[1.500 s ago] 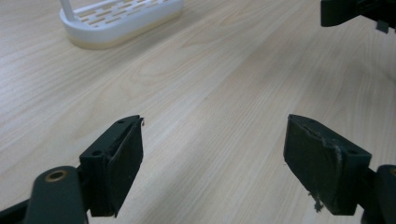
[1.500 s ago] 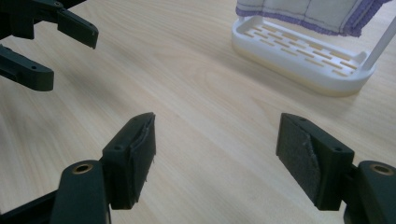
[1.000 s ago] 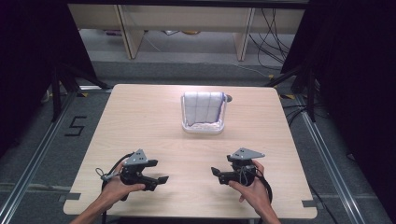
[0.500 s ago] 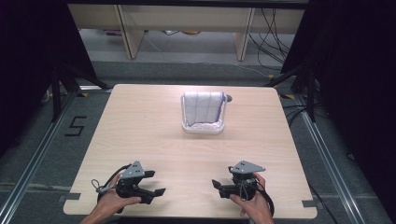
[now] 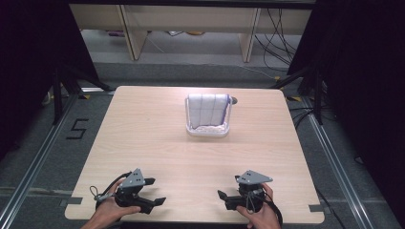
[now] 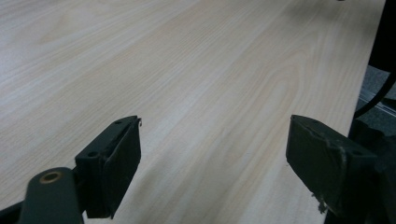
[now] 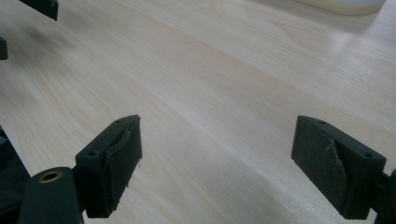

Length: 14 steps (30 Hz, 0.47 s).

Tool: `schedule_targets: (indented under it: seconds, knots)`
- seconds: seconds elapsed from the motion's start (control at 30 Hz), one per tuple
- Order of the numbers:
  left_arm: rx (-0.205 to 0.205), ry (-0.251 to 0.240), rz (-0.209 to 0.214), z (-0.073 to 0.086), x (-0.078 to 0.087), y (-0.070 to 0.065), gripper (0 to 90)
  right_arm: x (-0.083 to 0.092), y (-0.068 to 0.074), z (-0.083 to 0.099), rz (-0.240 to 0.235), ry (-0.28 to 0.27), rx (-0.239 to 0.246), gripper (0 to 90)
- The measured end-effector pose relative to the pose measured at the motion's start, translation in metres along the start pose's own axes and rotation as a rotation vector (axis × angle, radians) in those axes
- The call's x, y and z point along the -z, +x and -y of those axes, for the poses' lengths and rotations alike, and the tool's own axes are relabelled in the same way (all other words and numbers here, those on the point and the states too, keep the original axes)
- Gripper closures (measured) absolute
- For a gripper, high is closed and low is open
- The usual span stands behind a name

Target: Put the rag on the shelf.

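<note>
**A:** Where are your 2 grippers?

**B:** My left gripper [image 5: 155, 192] sits low at the near edge of the table [image 5: 143, 129], toward its left corner; my right gripper [image 5: 228, 188] sits at the same edge, toward the right; both have their jaws spread wide, nothing between them but bare wood.

**A:** And the rack?

**B:** The white rack [image 5: 208, 130] stands well apart from both, past the middle of the table; a folded white cloth [image 5: 207, 109] is draped over it.
</note>
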<state>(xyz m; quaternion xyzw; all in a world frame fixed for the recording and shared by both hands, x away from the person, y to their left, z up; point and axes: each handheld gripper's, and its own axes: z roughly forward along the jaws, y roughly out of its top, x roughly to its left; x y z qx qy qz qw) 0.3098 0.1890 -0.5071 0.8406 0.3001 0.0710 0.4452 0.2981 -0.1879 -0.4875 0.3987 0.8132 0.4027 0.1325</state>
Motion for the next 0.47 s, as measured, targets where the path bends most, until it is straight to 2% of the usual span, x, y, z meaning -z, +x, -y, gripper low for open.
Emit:
schedule_targets:
  seconds: [0.1, 0.17, 0.2, 0.23, 0.27, 0.3, 0.33, 0.37, 0.4, 0.43, 0.47]
  knots:
    - [0.021, -0.009, 0.013, 0.0013, -0.0017, -0.0006, 17.1, 0.0005, 0.0010, -0.0001, -0.006, 0.003, -0.003, 17.2]
    - [-0.002, 0.021, 0.000, 0.0009, -0.0013, 0.0009, 17.1, -0.0008, 0.0000, -0.0002, -0.015, 0.000, 0.014, 17.1]
    - [0.004, 0.018, 0.000, 0.0010, -0.0019, 0.0006, 17.1, -0.0004, 0.0033, 0.0003, -0.013, 0.008, -0.024, 17.2]
    - [0.010, 0.012, 0.005, 0.0013, -0.0021, 0.0000, 17.1, -0.0011, 0.0004, 0.0002, -0.019, 0.004, -0.004, 17.1]
    - [0.000, 0.020, 0.001, 0.0011, -0.0016, 0.0008, 17.1, -0.0016, -0.0001, 0.0005, -0.031, 0.000, -0.016, 17.2]
    - [-0.002, 0.021, 0.000, 0.0010, -0.0014, 0.0011, 17.1, -0.0022, -0.0007, 0.0008, -0.028, -0.002, -0.013, 17.2]
    - [0.019, 0.005, 0.007, 0.0011, -0.0021, -0.0002, 17.1, -0.0017, -0.0007, 0.0006, -0.011, 0.005, -0.006, 17.2]
    - [0.019, 0.006, 0.001, 0.0012, -0.0020, 0.0002, 17.0, -0.0018, -0.0012, 0.0007, -0.011, 0.006, -0.007, 17.2]
    - [0.011, 0.014, -0.001, 0.0011, -0.0017, 0.0012, 17.0, -0.0020, -0.0003, 0.0009, -0.017, 0.009, -0.028, 17.2]
    - [0.017, 0.007, -0.001, 0.0013, -0.0026, 0.0013, 16.9, -0.0019, -0.0008, 0.0009, -0.011, 0.008, -0.020, 17.2]
    - [0.012, 0.022, -0.011, 0.0016, -0.0021, 0.0026, 16.9, -0.0019, -0.0010, 0.0009, -0.010, 0.008, -0.021, 17.2]
